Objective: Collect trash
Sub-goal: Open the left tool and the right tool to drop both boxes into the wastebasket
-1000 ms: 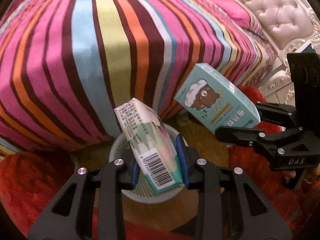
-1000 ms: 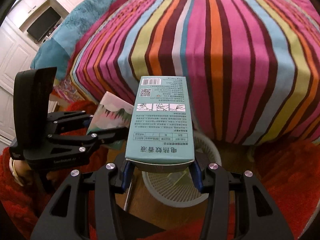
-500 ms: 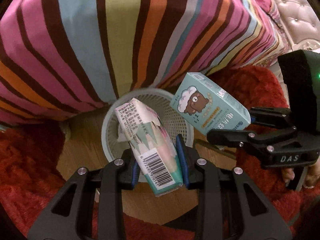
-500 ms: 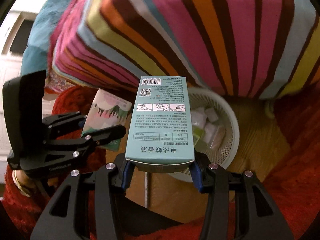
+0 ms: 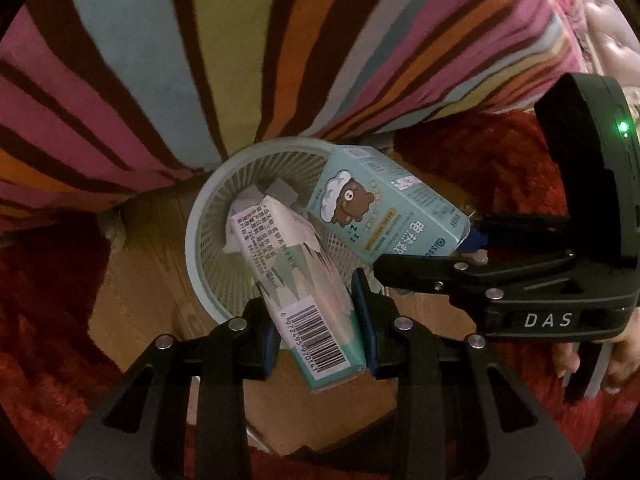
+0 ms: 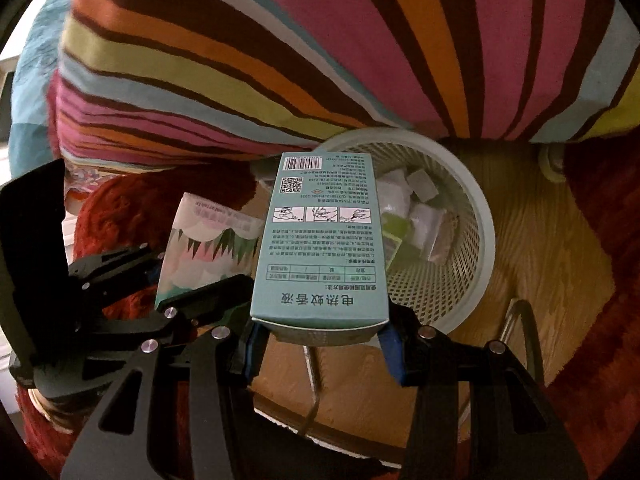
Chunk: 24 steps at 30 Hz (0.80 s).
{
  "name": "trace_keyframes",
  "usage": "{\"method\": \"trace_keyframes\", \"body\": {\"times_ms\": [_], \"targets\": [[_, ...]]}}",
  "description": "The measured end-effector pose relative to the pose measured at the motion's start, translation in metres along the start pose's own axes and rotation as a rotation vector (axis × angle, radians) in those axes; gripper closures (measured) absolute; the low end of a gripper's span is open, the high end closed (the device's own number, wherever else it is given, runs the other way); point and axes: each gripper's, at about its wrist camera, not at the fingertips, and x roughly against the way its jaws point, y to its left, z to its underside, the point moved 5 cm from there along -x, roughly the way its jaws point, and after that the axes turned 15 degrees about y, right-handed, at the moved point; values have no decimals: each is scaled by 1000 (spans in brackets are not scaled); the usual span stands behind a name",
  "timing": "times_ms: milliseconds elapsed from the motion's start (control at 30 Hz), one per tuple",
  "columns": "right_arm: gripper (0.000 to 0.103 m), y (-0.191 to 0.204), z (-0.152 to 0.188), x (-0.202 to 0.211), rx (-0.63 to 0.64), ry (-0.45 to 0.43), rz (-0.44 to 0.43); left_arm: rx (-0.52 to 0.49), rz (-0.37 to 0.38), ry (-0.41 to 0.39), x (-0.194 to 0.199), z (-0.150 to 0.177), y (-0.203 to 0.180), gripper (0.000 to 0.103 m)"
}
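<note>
- Pale mesh basket (image 6: 472, 216) stands on wood floor (image 6: 560, 264) beside the striped bedspread (image 6: 320, 40) — white wrappers (image 6: 424, 216) and a green scrap lie inside.
- Left gripper (image 5: 316, 336) clamps a tissue pack (image 5: 296, 280) above the basket's near rim.
- Right gripper (image 6: 320, 340) clamps a teal box (image 6: 324, 240) — its far end over the rim.

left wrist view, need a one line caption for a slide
Left tool grips a tissue pack over a mesh wastebasket, beside the right tool holding a teal bear-print box.
</note>
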Motion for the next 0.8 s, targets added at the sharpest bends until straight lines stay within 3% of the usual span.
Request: {"method": "trace_keyframes", "body": {"times_ms": [267, 600, 667, 733, 800], "targets": [[57, -22, -15, -16, -133, 47, -78, 28, -2, 88, -24, -13, 6, 71], [57, -30, -19, -17, -183, 78, -88, 36, -28, 179, -49, -25, 4, 70], [56, -28, -19, -21, -189, 82, -84, 46, -28, 188, -50, -25, 5, 64], [51, -28, -20, -25, -204, 101, -84, 63, -29, 195, -51, -25, 8, 25], [27, -31, -19, -27, -229, 107, -70, 79, -39, 198, -50, -25, 11, 20]]}}
